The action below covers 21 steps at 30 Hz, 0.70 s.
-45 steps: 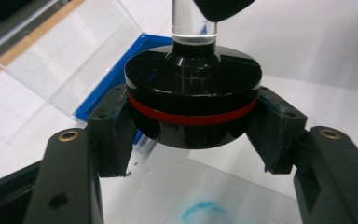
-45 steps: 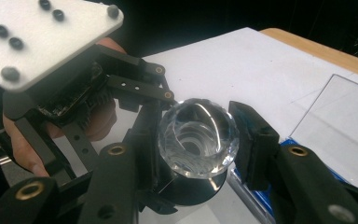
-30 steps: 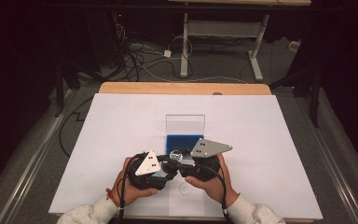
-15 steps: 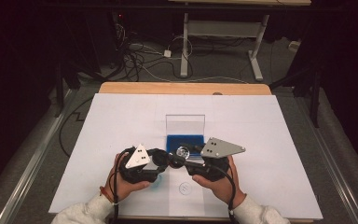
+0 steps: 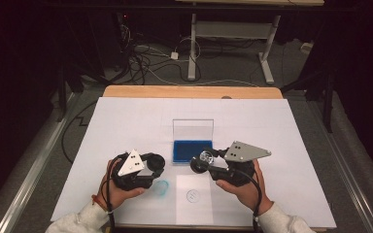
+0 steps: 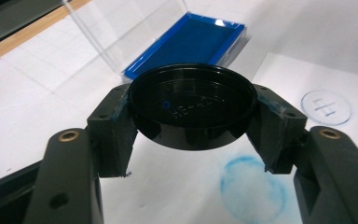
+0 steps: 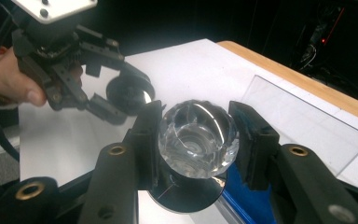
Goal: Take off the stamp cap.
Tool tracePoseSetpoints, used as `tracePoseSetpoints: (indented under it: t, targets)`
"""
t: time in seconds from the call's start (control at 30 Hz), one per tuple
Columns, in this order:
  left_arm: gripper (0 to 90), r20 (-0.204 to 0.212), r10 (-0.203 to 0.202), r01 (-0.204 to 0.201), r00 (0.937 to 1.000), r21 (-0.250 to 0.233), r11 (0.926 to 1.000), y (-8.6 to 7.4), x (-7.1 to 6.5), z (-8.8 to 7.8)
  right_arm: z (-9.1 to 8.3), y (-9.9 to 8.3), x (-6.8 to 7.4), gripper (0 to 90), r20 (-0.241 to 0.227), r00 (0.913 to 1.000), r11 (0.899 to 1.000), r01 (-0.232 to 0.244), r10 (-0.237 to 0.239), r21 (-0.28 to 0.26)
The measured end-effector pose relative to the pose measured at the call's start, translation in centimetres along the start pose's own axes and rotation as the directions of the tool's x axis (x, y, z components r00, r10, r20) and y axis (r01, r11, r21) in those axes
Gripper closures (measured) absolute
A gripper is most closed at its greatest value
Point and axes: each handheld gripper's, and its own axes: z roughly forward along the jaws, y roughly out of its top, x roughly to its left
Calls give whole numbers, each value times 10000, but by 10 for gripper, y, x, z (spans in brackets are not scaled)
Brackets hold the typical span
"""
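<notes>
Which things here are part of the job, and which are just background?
In use: black cap in left gripper; clear-handled stamp in right gripper; blue ink pad; blue ring print; paper sheet.

Background: cables; desk legs.

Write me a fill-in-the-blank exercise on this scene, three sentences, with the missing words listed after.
1. The left gripper is shut on a round ____ cap.
2. The right gripper grips a clear faceted knob on a stamp, above the ____ ink pad.
3. A round blue smudge marks the ____ sheet.

Missing words: black; blue; white
</notes>
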Motion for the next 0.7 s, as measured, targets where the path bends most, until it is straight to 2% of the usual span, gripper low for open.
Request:
tracePoseSetpoints:
  t: [0.2,0.47,0.5,0.57,0.7]
  targets:
    - [371,-547,88,-77,9985,206,9998,-10,8,-12,-5,-3,-5,575,144,9999,9997,-14,10,248]
    - [371,-875,100,-79,9961,236,9997,-26,10,-26,-12,-6,-15,576,368,9993,9984,-46,25,566]
    - [371,-834,-13,34,9965,248,9997,-29,11,-28,-13,-7,-16,575,420,9991,9984,-81,57,566]
    - [371,-960,43,-19,9954,258,9997,-33,12,-32,-15,-7,-19,576,455,9989,9978,-93,63,658]
    - [371,-971,-293,317,9948,233,9992,-42,13,-40,-18,-9,-24,575,519,9986,9966,-117,75,813]
